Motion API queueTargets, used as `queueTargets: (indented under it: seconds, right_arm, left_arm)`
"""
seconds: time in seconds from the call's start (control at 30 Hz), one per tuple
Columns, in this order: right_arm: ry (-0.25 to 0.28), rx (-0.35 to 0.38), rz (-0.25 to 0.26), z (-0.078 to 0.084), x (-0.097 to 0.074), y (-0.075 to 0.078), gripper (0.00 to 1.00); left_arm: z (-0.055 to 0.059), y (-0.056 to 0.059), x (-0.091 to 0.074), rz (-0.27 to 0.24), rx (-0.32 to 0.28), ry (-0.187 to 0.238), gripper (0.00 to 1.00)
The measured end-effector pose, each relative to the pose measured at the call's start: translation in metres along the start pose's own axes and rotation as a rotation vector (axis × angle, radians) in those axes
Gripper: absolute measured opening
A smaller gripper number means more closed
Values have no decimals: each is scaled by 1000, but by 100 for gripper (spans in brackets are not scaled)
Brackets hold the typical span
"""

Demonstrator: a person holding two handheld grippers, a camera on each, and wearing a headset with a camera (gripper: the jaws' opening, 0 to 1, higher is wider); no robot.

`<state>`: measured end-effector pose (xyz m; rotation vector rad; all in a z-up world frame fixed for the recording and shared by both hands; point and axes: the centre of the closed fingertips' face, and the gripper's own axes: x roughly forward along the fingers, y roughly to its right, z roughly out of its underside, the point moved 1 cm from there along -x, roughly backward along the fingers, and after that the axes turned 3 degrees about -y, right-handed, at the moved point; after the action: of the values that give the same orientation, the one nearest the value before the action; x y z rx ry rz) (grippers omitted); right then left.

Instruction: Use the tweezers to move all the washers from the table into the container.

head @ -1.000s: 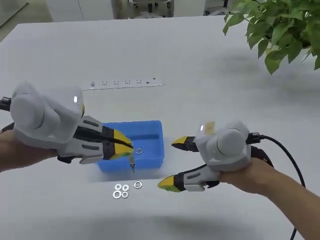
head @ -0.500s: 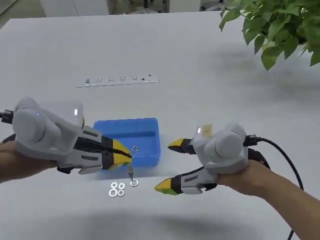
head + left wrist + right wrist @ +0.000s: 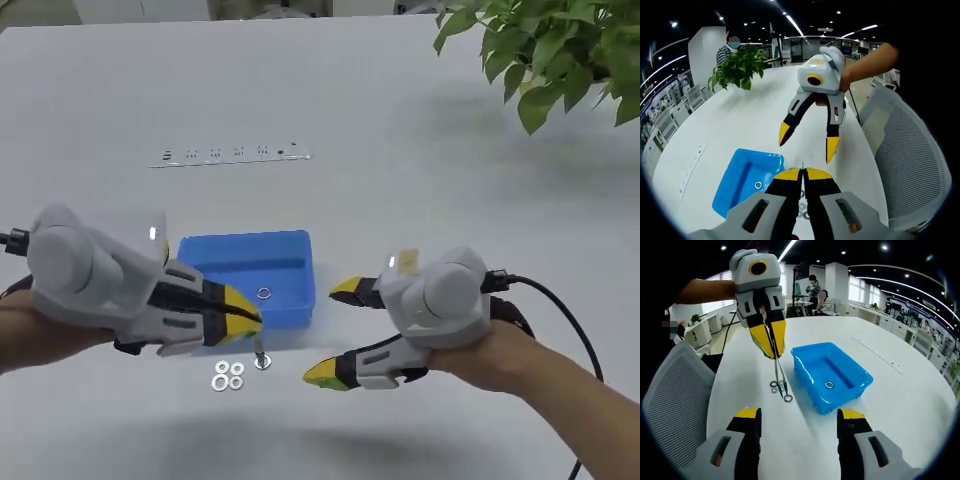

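Since a second ago the tweezers (image 3: 258,342) have come down from the front wall of the container (image 3: 235,280) to the table (image 3: 400,150). Their tips now meet a lone washer (image 3: 262,362) lying flat just in front of that wall; whether they actually pinch it I cannot tell. The left gripper (image 3: 250,318) hangs just above this washer with its yellow-tipped jaws pressed together on the upper end of the tweezers, which point steeply down from them. Just to the left of the lone washer, near but apart from it, lies a cluster of washers (image 3: 228,376). It looks like four, packed close together, though they are small. One more washer, the inner washer (image 3: 263,293), lies on the floor of the blue container, towards its front. That makes six washers in all: one inside, five on the table. There is one container and one pair of tweezers. The right gripper (image 3: 322,332) is held to the right of the container and the washers, clear of all of them, its jaws spread wide with nothing between them. A black cable (image 3: 560,310) runs from its rear across the person's arm. Further back on the table lies a white power strip (image 3: 228,154), and a green plant (image 3: 550,50) stands at the far right. A grey mesh chair (image 3: 670,390) shows beside the table in the right gripper view.
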<state>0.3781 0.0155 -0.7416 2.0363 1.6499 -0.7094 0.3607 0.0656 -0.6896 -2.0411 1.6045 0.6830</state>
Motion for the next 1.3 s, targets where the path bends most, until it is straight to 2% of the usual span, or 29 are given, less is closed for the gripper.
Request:
queueTargets:
  seconds: [0.33, 0.47, 0.6, 0.9, 1.03, 1.3]
  right_arm:
    - [-6, -8, -8, 1, 3, -4, 61]
    - [-3, -14, -18, 1, 5, -7, 61]
    - [8, -33, -36, -4, 10, -11, 58]
    - [28, -102, -97, -20, 24, -22, 44]
    - [30, -116, -119, -24, 31, -27, 37]
    - [33, -144, -153, -30, 43, -35, 29]
  left_arm:
    - [4, 0, 3, 1, 7, -5, 6]
    - [3, -1, 4, 1, -1, 6, 6]
    - [3, -1, 4, 4, -2, 7, 6]
    - [2, 0, 6, 21, 14, -3, 6]
    - [3, 1, 6, 27, 18, -8, 6]
    - [4, 2, 5, 36, 19, -15, 6]
